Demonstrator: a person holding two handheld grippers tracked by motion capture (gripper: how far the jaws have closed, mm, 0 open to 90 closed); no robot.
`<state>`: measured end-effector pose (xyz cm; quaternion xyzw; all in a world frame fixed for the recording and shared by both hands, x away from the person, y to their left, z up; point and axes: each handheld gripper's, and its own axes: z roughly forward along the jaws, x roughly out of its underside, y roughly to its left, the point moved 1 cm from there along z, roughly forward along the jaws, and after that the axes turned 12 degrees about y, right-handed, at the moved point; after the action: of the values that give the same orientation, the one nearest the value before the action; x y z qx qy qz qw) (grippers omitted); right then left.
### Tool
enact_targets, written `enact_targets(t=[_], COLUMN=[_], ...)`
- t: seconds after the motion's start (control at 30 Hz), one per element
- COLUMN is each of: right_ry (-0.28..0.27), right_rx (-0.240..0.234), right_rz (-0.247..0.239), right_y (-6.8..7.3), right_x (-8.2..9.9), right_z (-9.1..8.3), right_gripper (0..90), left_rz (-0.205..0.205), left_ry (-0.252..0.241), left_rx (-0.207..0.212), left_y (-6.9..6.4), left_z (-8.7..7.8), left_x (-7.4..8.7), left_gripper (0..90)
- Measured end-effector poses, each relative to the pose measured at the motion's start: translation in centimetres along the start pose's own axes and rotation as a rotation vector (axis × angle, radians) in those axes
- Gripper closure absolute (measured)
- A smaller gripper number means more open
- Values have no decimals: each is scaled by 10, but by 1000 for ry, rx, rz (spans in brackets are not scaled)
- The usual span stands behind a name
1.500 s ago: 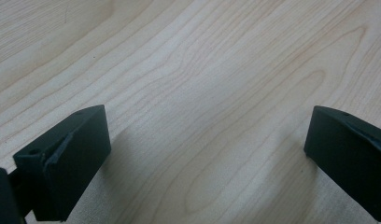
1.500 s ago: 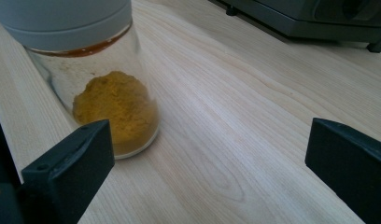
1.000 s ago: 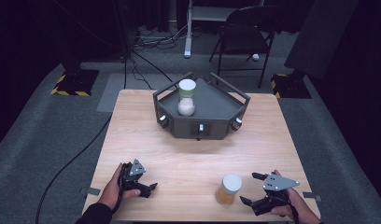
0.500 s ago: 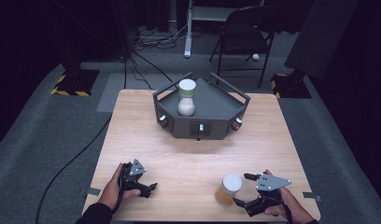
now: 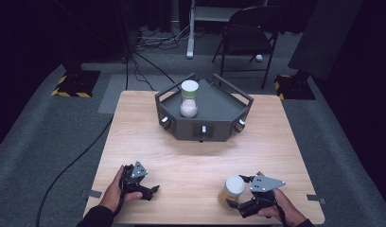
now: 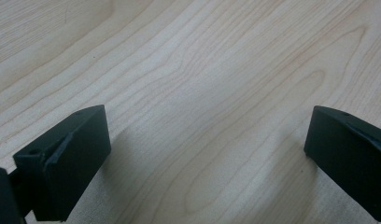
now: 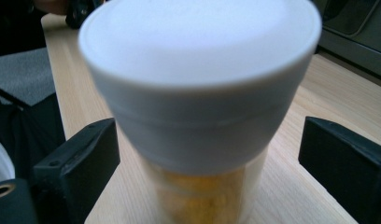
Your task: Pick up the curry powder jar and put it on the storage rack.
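While jaws, just closing, straddle the white-lidded jar [image 7: 198, 116] without contact: centre right gripper [image 7: 207, 154], grip below lid, squeeze evenly. Left gripper [image 6: 202, 158] wide, empty.

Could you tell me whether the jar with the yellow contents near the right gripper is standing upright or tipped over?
Upright: the jar stands on the table with its white lid on top.

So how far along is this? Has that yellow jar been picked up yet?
Not yet. The right gripper has its jaws either side of the yellow jar, just closing but not pressing. One jar of white powder already stands in the grey tray. Gripping and lifting remain.
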<state>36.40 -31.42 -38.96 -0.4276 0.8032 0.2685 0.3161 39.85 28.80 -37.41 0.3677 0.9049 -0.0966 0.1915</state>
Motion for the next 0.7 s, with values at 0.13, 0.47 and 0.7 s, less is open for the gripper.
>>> enact_targets(t=[0.13,0.47,0.7], right_ry=[-32,-97,-119], right_rx=[-1,-3,20], right_rz=[25,-21,-9], right_y=[0,4,9], right_x=[1,4,7], right_z=[5,9,10], right_gripper=[175,325,330], left_rz=[0,0,0], left_ry=[0,0,0], left_rx=[0,0,0], left_y=[0,0,0], left_z=[0,0,0], left_x=[0,0,0], left_gripper=[3,3,3])
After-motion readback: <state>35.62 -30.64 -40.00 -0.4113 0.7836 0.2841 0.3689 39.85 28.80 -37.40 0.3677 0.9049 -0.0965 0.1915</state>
